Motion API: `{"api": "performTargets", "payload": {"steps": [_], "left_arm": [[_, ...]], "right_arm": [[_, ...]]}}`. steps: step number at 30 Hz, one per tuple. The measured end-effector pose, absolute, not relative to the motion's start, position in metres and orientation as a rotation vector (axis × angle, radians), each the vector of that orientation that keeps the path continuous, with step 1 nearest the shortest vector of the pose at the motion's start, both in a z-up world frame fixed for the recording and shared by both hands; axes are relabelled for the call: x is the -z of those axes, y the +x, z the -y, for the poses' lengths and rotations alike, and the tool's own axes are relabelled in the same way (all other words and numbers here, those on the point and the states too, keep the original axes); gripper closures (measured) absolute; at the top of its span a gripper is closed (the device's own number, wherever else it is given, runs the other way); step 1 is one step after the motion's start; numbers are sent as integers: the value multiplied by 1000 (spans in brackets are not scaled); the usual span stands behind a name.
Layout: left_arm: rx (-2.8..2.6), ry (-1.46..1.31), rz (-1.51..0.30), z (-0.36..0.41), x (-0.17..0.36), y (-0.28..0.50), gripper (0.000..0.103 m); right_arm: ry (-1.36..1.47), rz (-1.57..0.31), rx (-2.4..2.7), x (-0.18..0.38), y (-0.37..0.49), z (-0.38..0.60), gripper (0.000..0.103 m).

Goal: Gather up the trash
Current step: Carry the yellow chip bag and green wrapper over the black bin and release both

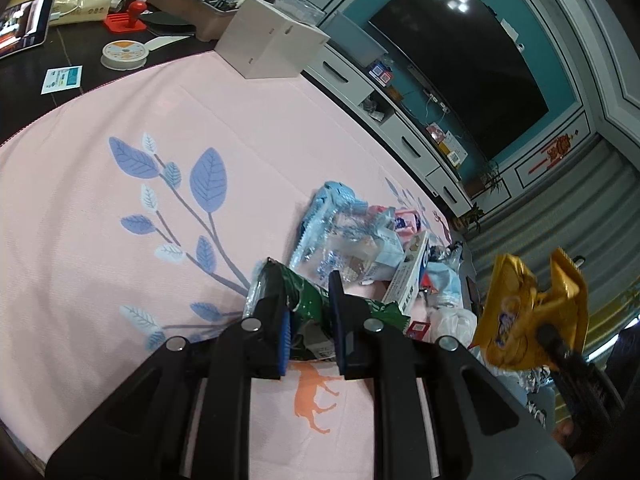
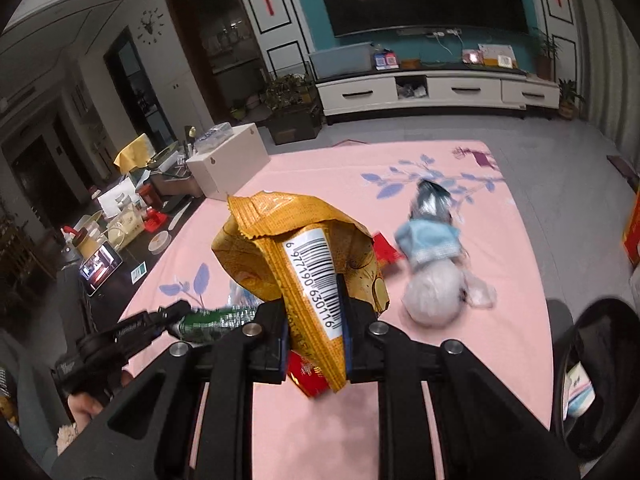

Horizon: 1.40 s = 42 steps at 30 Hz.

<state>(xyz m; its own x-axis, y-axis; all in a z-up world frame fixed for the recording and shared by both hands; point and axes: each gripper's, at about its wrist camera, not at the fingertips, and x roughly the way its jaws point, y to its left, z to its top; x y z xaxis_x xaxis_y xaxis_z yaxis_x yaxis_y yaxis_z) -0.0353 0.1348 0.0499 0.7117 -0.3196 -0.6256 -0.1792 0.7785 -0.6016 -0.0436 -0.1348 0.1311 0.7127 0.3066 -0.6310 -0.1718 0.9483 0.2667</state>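
My left gripper (image 1: 310, 320) is shut on a crumpled green wrapper (image 1: 308, 304), held just above the pink floral mat (image 1: 120, 240). Behind it lies a heap of trash: a clear blue-printed bag (image 1: 336, 224), a white carton (image 1: 412, 280) and crumpled white plastic (image 1: 456, 320). My right gripper (image 2: 316, 320) is shut on a yellow snack wrapper (image 2: 296, 256) with a barcode, lifted above the mat (image 2: 320, 432); the wrapper also shows at the right of the left wrist view (image 1: 528, 320). A white balled bag (image 2: 434, 292) and a blue mask (image 2: 428, 240) lie ahead on the right.
A white box (image 1: 272, 40) stands at the mat's far edge, beside a cluttered dark table with a tablet (image 1: 20, 28) and a tape roll (image 1: 124, 54). A dark bin (image 2: 600, 380) is at the lower right. A TV cabinet (image 2: 440, 90) lines the far wall.
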Motion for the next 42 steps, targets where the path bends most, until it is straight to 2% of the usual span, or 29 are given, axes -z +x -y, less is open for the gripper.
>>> {"api": "performTargets", "payload": {"steps": [14,22,30,42], "left_arm": [[105,-490,-772,-81,-70,-62,85],[134,-416,-634,-48,-120,-102,85],[247,-353,-538,22,-167,-128,85],[432,-249,-551,147,-176,-129,85]], "right_arm": [[312,-730,-230,-119,-88,187,83],[361,-630,-232,-141,-120,218,83],[422,-482,-184,-167,-161,267,83],[525,-372,38,-166,-202,354,82]]}}
